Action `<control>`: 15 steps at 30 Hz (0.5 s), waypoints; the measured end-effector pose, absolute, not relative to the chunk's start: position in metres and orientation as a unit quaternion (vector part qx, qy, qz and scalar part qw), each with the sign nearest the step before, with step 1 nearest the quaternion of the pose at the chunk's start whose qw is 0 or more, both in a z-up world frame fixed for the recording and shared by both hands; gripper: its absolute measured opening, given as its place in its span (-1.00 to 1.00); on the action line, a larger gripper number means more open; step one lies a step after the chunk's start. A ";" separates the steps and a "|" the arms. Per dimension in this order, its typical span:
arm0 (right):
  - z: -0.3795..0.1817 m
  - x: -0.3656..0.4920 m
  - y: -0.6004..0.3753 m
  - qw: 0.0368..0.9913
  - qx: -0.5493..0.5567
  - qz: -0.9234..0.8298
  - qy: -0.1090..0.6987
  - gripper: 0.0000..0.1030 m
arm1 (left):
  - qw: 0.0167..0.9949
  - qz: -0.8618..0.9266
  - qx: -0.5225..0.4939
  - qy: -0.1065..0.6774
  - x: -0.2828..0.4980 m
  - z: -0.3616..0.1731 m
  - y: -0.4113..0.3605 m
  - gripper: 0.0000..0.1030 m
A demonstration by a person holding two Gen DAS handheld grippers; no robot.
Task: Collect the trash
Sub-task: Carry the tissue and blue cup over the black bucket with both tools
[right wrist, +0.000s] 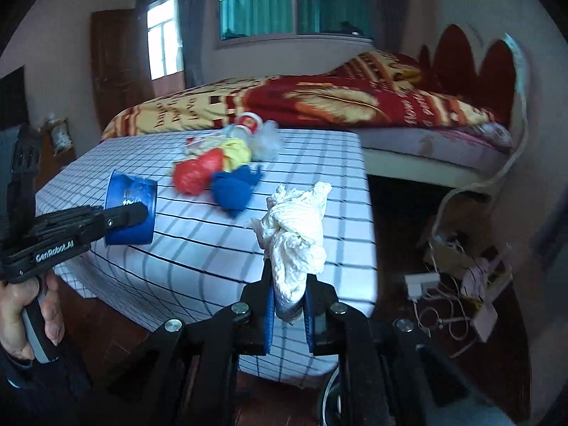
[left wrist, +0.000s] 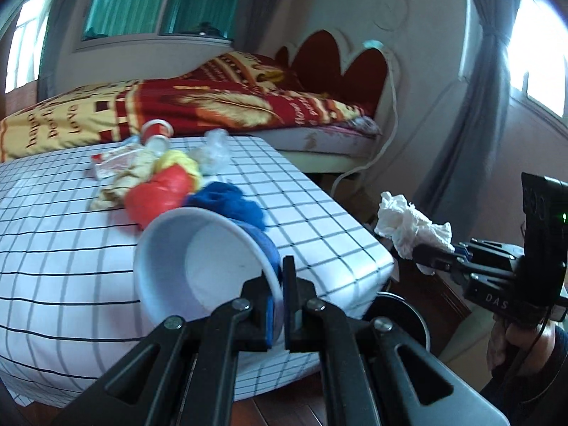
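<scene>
trash lay heaped on the checked table. left gripper clenched a blue paper cup by its rim; right gripper grasped crumpled white tissue.

A heap of trash lies on the table; the bed apparently stands just behind

The lower end of the crumpled tissue is hidden between the right gripper's pads; the paper cup's wall is covered where the left gripper pinches it; the print on the cup is too blurred to read; the litter behind the red bag overlaps, perhaps wrappers; the person's hand is cut by the left edge.
</scene>
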State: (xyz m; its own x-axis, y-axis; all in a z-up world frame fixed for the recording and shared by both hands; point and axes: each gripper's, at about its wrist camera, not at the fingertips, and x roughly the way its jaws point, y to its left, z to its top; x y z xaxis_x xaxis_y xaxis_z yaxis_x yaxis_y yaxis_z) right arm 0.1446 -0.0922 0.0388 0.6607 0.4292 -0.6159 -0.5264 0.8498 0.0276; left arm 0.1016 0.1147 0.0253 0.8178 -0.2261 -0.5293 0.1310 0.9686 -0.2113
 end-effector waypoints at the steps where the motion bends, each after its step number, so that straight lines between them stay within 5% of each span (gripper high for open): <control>1: 0.038 0.144 -0.097 0.909 -0.072 0.258 0.318 -0.72 | 0.949 -0.100 -0.078 0.288 0.102 0.025 0.106 -0.92; 15: 0.024 0.137 -0.193 0.921 -0.013 0.182 0.343 -0.72 | 0.934 -0.177 -0.031 0.309 0.112 0.020 0.014 -0.92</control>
State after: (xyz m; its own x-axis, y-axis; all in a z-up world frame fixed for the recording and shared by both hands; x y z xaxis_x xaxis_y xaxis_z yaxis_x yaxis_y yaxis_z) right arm 0.1367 -0.1930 0.0240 0.6979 0.3266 -0.6374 -0.3449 0.9332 0.1004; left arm 0.1119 0.0144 0.0202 0.7466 -0.3507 -0.5654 0.3123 0.9351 -0.1677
